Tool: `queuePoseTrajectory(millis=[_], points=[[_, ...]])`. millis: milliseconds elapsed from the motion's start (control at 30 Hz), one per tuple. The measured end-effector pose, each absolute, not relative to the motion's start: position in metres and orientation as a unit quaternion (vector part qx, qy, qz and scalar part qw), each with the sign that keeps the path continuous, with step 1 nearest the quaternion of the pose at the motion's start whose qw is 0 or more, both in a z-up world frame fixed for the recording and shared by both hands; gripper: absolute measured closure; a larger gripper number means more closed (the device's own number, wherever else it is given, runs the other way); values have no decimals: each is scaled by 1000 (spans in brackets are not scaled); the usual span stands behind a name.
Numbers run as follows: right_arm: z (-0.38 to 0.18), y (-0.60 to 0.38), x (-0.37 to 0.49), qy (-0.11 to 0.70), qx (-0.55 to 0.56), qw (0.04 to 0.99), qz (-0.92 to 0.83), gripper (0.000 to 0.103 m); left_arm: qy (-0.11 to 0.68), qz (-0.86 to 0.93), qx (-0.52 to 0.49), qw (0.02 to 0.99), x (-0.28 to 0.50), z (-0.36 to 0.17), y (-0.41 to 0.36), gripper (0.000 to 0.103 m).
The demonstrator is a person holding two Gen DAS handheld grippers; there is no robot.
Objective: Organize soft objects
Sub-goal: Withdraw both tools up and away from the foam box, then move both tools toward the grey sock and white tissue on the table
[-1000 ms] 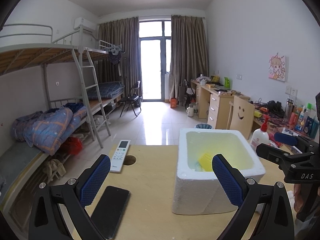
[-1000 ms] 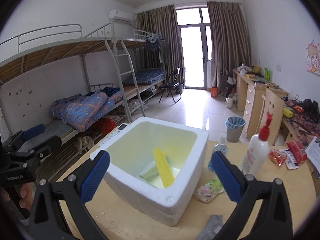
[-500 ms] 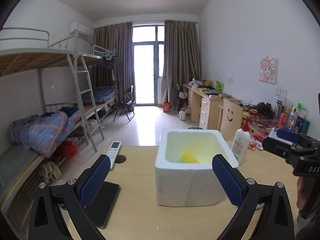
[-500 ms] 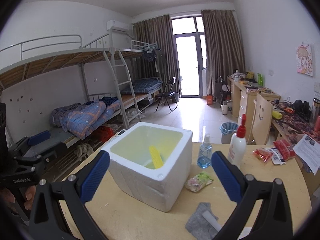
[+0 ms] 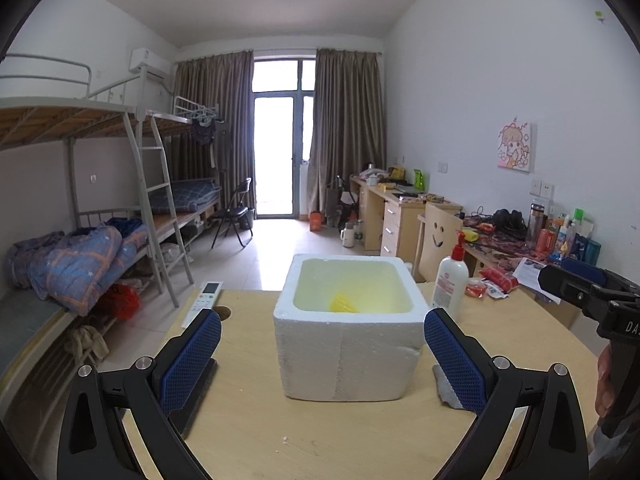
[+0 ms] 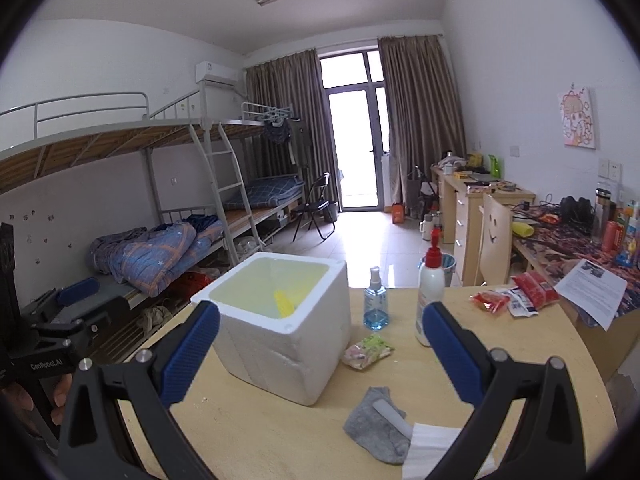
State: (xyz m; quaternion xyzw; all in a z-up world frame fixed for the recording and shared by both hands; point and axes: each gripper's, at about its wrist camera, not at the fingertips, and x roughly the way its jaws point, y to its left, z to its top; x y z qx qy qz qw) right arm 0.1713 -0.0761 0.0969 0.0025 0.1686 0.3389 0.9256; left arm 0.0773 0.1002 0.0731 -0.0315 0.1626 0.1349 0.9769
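Standing mid-table [image 6: 256,440], foam box [image 6: 280,332] likely serves as bin — yellow item [image 6: 285,304] inside, mostly hidden by wall. Left gripper [image 5: 322,354] and right gripper [image 6: 320,354] both spread, empty, hovering back. Grey sock [image 6: 374,426] near right-hand table edge, just beside box; white piece [image 6: 430,444] partly cut off, unidentifiable.

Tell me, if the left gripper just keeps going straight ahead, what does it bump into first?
Probably the white foam box. It sits on the table right between the left gripper's open fingers, dead ahead. How far away it is can't be judged exactly.
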Motion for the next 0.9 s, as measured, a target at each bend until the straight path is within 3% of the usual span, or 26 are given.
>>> queuePoseTrajectory(millis=[533, 900], points=[[68, -98, 129, 100, -24, 943, 316, 0, 106, 145, -53, 982, 45, 40, 95, 1], [42, -108, 120, 98, -14, 945, 311, 0, 90, 135, -53, 985, 37, 13, 89, 1]])
